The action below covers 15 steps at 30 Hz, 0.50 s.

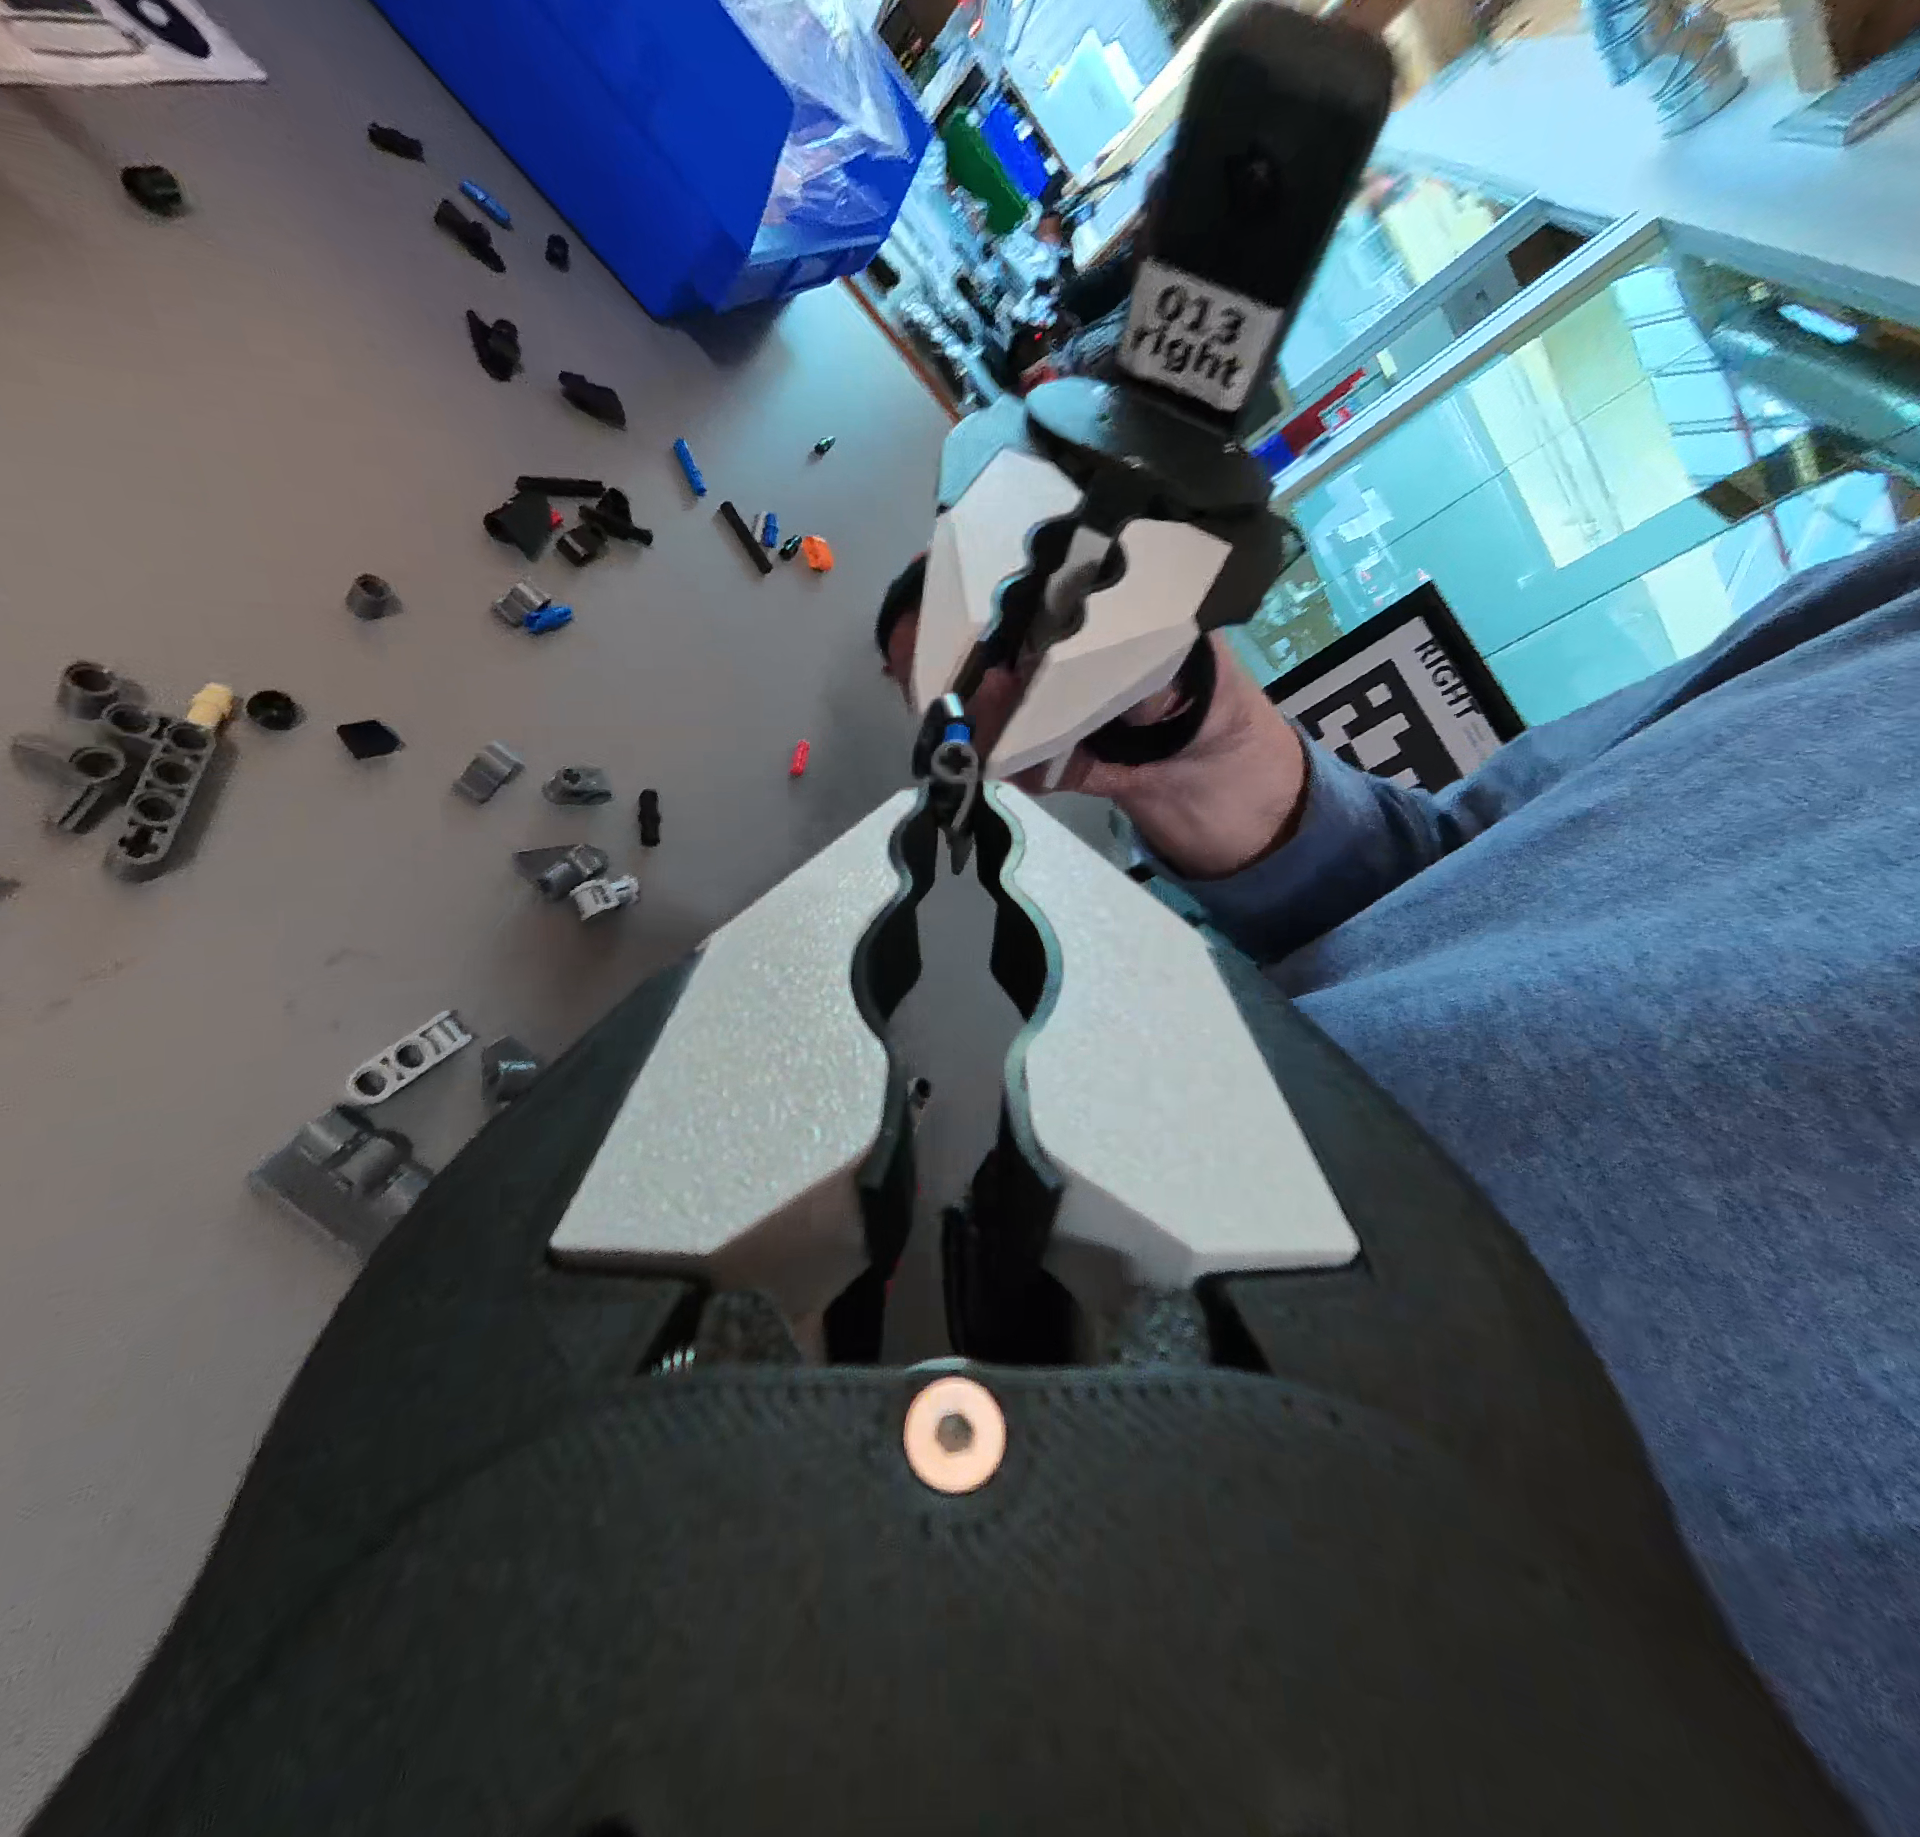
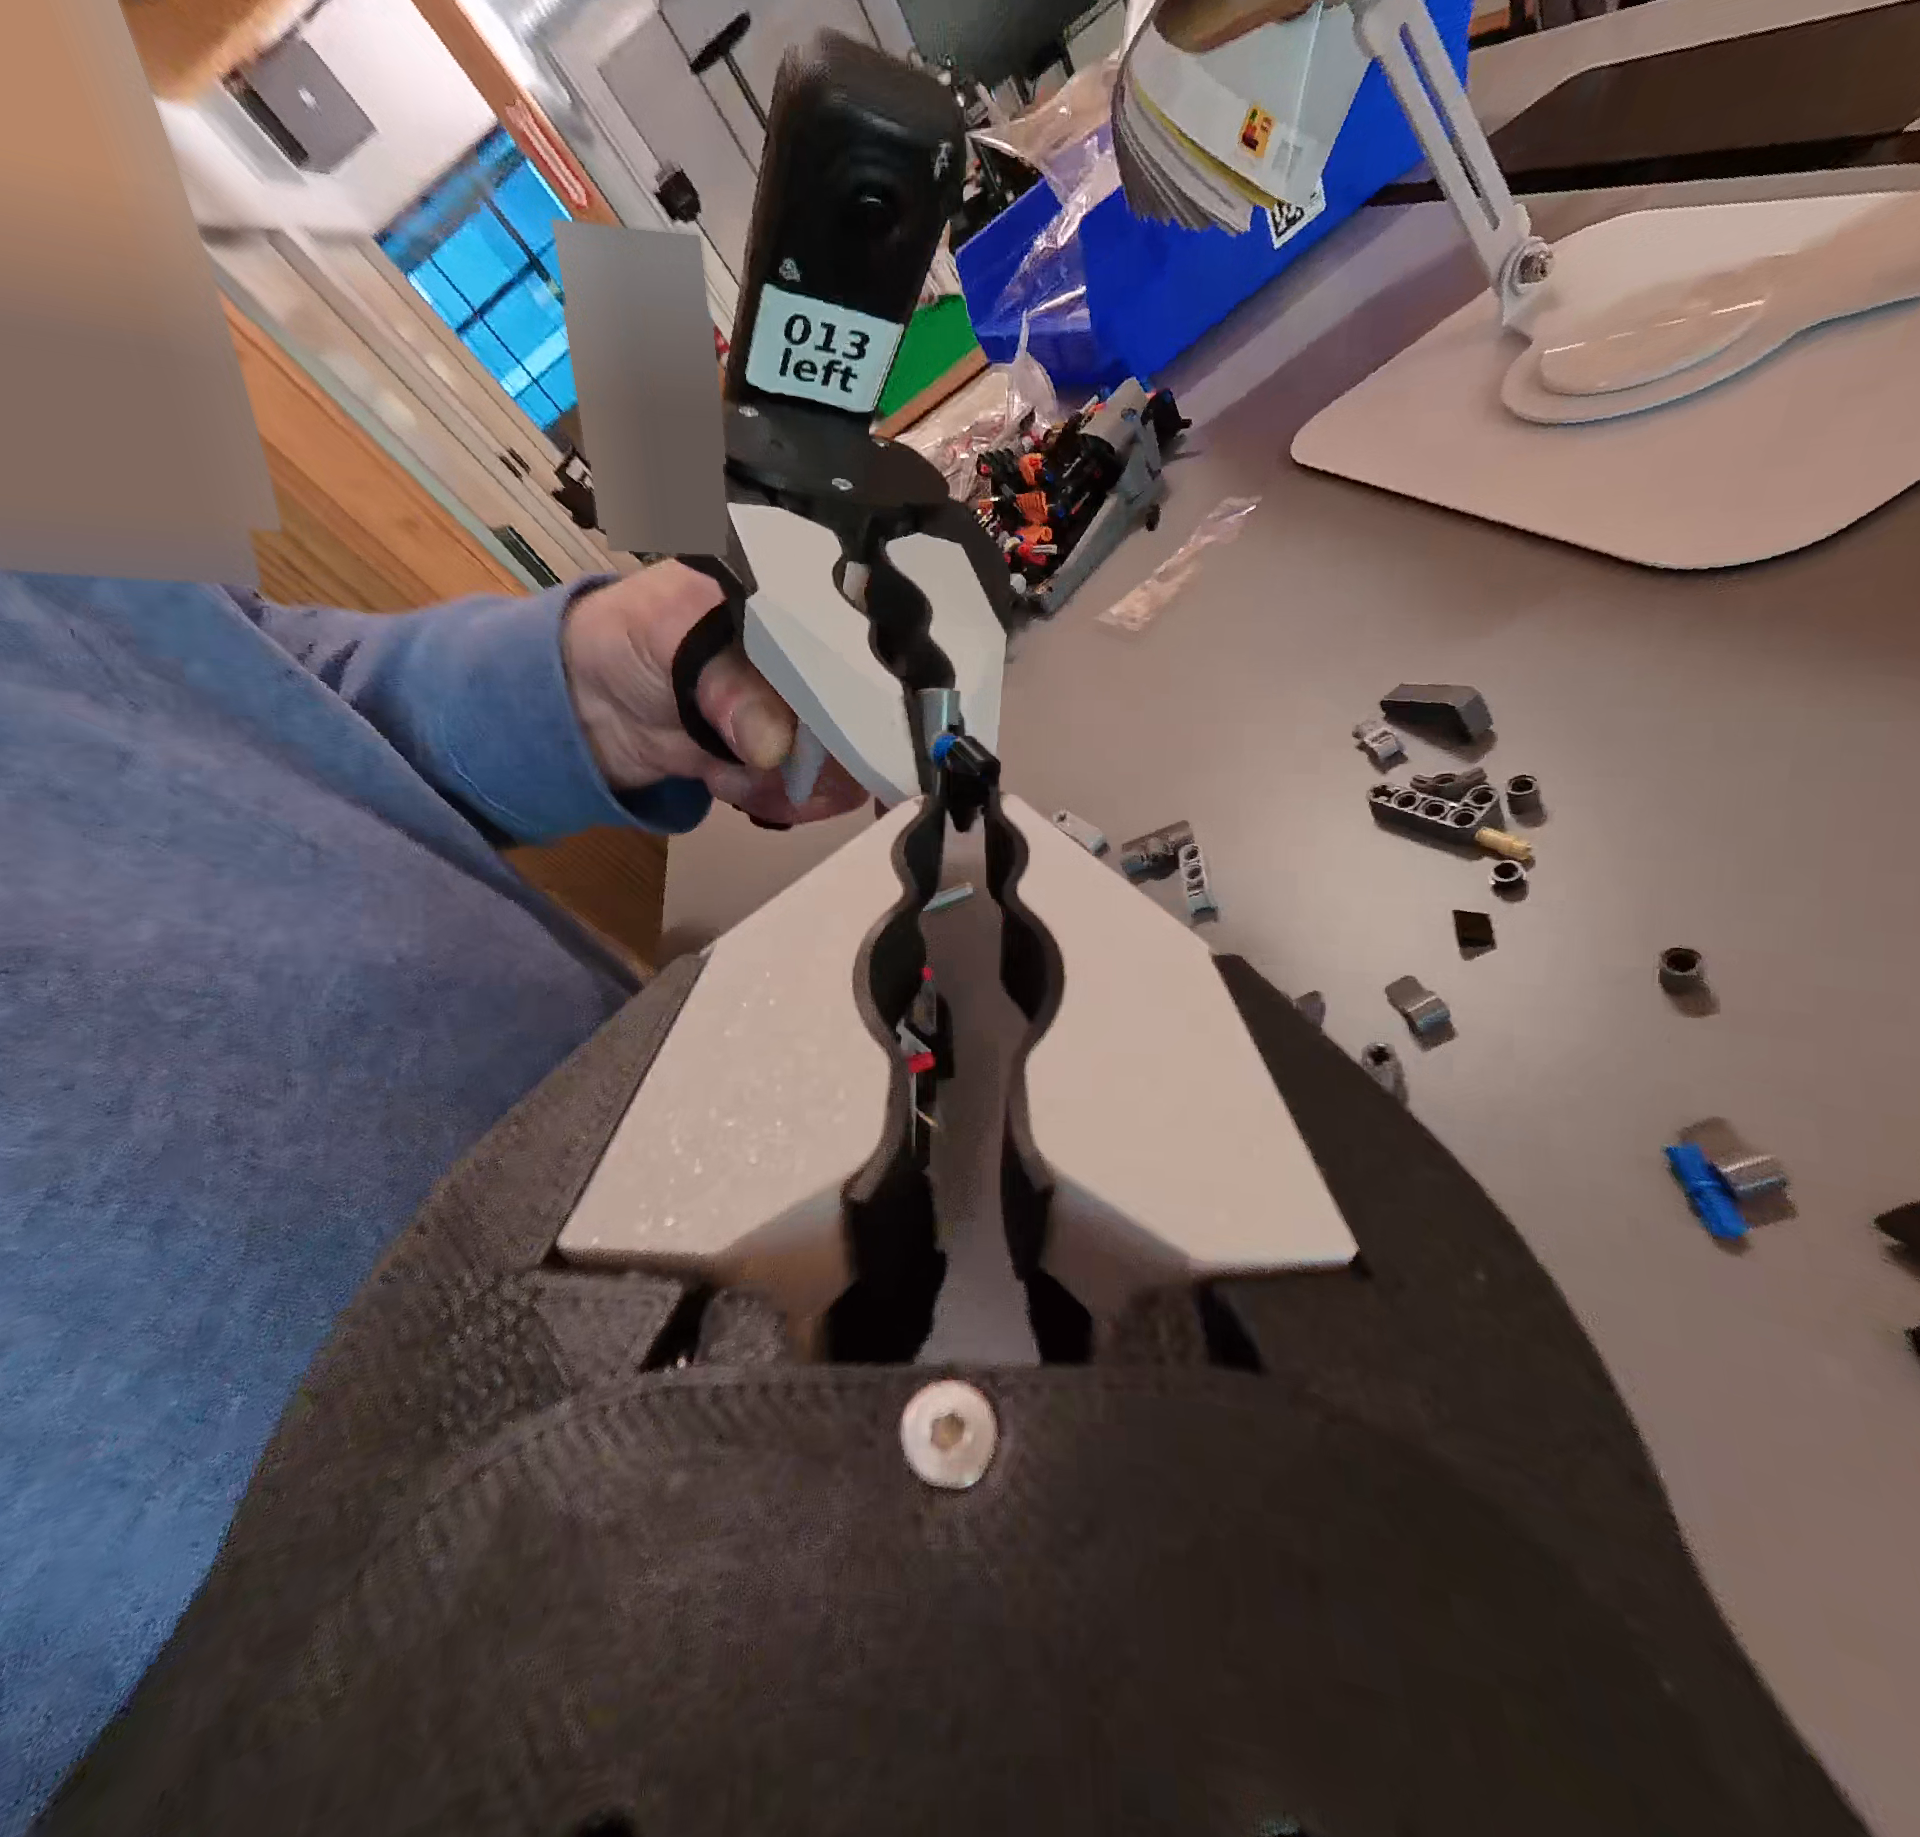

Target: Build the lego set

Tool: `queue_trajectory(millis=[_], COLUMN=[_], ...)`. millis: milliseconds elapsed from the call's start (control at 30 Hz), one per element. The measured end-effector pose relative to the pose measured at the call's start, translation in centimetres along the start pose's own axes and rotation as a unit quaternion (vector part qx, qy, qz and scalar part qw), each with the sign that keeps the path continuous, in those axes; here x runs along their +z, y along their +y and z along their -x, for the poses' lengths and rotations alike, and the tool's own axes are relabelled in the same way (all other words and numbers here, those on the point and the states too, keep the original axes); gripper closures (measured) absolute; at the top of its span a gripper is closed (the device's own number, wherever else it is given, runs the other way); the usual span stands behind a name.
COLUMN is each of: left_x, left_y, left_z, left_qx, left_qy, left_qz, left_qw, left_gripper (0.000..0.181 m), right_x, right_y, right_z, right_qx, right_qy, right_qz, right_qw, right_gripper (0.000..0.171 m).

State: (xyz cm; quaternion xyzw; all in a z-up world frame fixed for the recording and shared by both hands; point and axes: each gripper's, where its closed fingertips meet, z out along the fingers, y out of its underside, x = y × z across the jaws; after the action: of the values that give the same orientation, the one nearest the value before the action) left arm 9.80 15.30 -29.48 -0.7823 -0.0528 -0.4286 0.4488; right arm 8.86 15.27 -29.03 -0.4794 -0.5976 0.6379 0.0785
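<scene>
Both grippers meet tip to tip in the air above the grey table (image 1: 260, 416). My left gripper (image 1: 951, 813) is shut on a small grey connector (image 1: 952, 767); in the right wrist view it (image 2: 928, 698) comes down from above holding that grey piece (image 2: 938, 709). My right gripper (image 2: 961, 808) is shut on a small black connector (image 2: 975, 761) with a blue pin (image 2: 943, 745). In the left wrist view the right gripper (image 1: 948, 709) comes from above, and the blue pin (image 1: 951, 719) touches the grey connector.
Several loose black, grey, blue and red pieces lie scattered on the table, with a dark grey beam assembly (image 1: 145, 769) (image 2: 1439, 811). A blue bin (image 1: 623, 94), an instruction sheet (image 1: 94, 11), a parts tray (image 2: 1075, 499) and a white stand base (image 2: 1662, 385) stand farther off. The person's blue sleeve (image 2: 260, 748) is close.
</scene>
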Motion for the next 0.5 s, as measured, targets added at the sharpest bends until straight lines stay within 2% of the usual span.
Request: queue_trajectory(millis=[33, 500], left_x=[0.05, 0.26], left_y=[-0.08, -0.02], left_z=[-0.09, -0.59], left_qx=[-0.002, 0.021], left_qy=[0.002, 0.018], left_qz=[-0.004, -0.005], left_qw=[1.000, 1.000], left_gripper=[0.175, 0.175], right_x=[0.02, -0.02], right_y=[0.00, -0.33], right_z=[0.01, 0.09], right_qx=[0.006, 0.027], right_qy=[-0.001, -0.009], right_qz=[-0.004, -0.037], right_qw=[1.000, 0.999], right_gripper=[0.167, 0.168])
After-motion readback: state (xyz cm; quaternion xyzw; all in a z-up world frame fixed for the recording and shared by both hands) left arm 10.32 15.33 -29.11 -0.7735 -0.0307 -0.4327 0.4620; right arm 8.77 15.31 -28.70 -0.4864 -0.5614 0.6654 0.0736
